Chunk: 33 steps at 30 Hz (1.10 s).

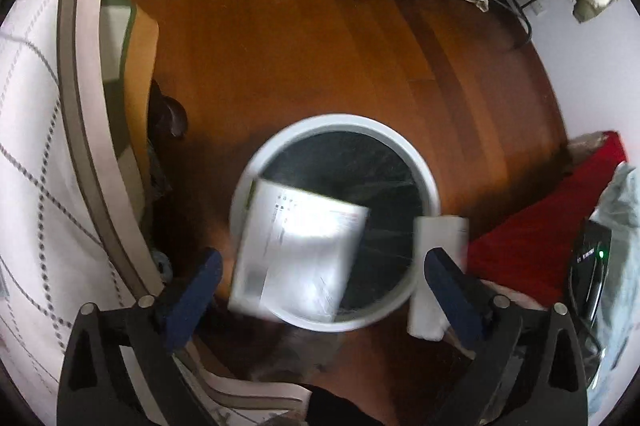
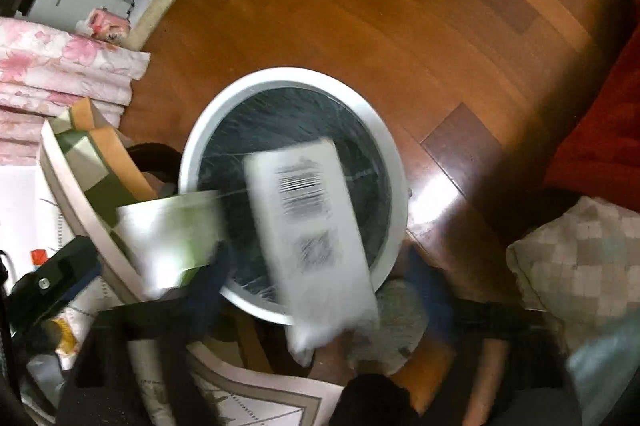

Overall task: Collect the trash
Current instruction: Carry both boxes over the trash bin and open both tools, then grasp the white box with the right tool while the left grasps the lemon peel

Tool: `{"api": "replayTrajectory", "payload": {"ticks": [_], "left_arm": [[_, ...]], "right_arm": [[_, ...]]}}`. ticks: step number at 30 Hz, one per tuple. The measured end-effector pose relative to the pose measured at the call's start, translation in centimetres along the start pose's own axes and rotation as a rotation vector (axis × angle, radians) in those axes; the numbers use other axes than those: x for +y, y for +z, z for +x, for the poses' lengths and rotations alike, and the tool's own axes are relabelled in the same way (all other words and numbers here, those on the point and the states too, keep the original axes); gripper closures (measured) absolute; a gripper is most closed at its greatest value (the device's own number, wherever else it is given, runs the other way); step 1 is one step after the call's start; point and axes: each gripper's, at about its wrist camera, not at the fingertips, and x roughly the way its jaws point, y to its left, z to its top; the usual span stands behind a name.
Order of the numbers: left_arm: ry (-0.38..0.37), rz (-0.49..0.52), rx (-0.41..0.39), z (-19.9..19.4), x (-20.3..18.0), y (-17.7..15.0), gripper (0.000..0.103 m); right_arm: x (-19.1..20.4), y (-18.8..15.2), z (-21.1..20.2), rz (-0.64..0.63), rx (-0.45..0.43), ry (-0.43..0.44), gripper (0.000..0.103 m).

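Wooden flooring is filling both views, with a round white trash bin (image 1: 335,222) lined in dark plastic sitting at lower centre. Left gripper (image 1: 322,290) is spreading wide, and a blurred white printed box (image 1: 298,254) is hanging loose over the bin's near rim, seemingly dropping in. Right gripper (image 2: 326,288) is too smeared to judge; a white barcoded box (image 2: 310,234) is lying between its fingers, over the bin mouth. Bedding is crowding the left edge, while bare floor is lying open beyond the bin

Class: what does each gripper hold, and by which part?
Apparently nothing: left gripper and right gripper gape wider than their blurred white cardboard boxes above the white round bin.
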Motion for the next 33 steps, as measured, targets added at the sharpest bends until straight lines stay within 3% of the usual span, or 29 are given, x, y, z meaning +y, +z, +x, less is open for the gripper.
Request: {"api": "replayTrajectory", "payload": {"ticks": [7,14,24,33], "left_arm": [[0.203,0.046,-0.088,-1.6,0.6,-1.9,0.000],[0.301,0.078,-0.113,-2.9,0.6,-3.6,0.000],[0.317,0.108,-0.158,-6.4,-1.1,-5.1,0.000],[0.288,0.123,-0.260,-13.6,-2.2,-7.6,0.000]], "right_arm": [[0.6,-1.5,-0.4,-0.072,-0.019,-0.155,0.001],[0.8,-3.0,-3.0,-0.110,-0.052,-0.234,0.001],[2.3,-5.8,-9.1,-0.138,-0.128,-0.227,0.001],[4.4,-9.5,-17.3,-0.154,-0.253,-0.195,0.001]]}}
